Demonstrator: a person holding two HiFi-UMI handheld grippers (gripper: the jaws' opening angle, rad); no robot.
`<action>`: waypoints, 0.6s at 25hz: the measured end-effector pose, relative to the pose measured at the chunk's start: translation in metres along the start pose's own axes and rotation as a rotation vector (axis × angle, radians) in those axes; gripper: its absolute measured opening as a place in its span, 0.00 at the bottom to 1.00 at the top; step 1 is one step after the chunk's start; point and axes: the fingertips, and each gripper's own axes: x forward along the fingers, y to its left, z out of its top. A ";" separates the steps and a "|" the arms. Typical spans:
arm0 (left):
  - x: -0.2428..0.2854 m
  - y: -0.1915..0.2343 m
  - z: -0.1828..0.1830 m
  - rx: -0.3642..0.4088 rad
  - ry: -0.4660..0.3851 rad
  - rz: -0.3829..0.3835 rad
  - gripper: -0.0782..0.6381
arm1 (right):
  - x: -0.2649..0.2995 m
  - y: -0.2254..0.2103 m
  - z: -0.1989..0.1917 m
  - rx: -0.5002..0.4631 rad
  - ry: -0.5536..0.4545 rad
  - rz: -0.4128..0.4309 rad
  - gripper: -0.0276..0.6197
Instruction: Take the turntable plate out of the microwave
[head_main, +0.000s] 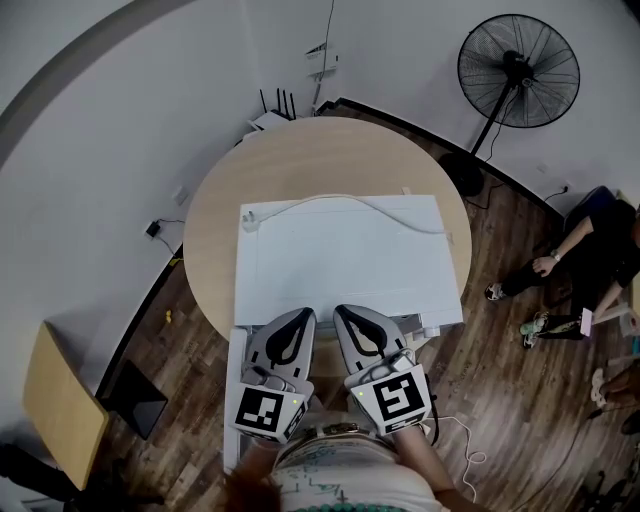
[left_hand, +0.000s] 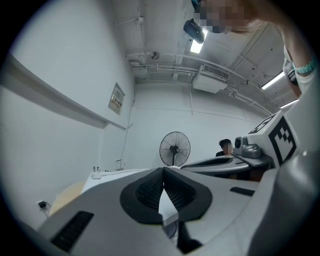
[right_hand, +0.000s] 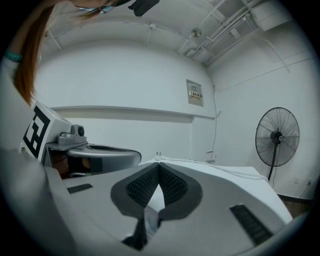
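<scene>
- Head view: the white microwave sits on a round table, with a cord lying across its top. The left gripper and right gripper sit side by side over the microwave's near edge. A white panel left of that edge may be the open door.
- Left gripper view: the jaws are closed tip to tip with nothing between them, above the microwave's top.
- Right gripper view: the same, jaws pressed together and empty.
- Turntable plate: not seen in any view; presumably inside the microwave, below the grippers.
- Recommendation: drop to the level of the microwave's opening and part one gripper's jaws before reaching in. Grip the plate's rim, lift it clear of its seat, and keep it level on the way out.
</scene>
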 end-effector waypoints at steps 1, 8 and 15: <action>0.000 0.000 -0.001 -0.003 0.000 -0.003 0.13 | 0.001 0.001 -0.001 0.001 0.001 0.001 0.03; -0.003 -0.003 -0.015 -0.024 0.022 -0.008 0.13 | 0.002 0.005 -0.012 0.017 0.020 0.008 0.03; -0.004 -0.007 -0.044 -0.013 0.078 -0.004 0.13 | 0.000 0.008 -0.044 0.039 0.101 0.029 0.03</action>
